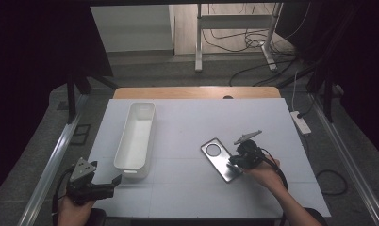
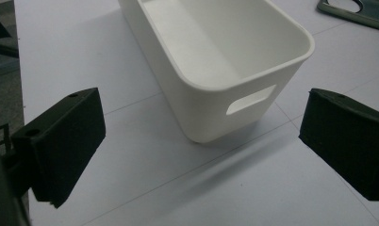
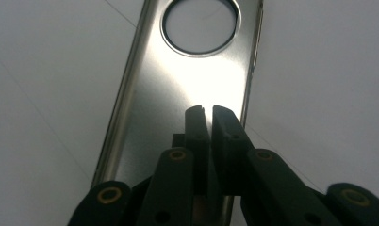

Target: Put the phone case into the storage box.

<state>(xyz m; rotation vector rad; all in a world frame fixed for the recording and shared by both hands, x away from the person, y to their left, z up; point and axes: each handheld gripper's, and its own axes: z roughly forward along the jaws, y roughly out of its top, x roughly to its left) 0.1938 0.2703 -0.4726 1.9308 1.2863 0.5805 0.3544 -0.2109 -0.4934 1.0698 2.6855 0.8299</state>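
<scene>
Step in hand: the right gripper [image 1: 235, 164] sits over the near end of the metal plate [image 1: 218, 157], lower right of centre in the high view; this looks like the start of a pick-up.
Right jaws: nearly together with a thin slit, above the plate [image 3: 187, 89]; whether they pinch its edge I cannot tell.
Left gripper [image 1: 113, 181]: jaws wide apart, holding nothing, at lower left.
White bin [image 2: 216, 52]: empty, just ahead of the left gripper.
Next move: probably a firm hold on the plate's end, then a lift toward the bin.
</scene>
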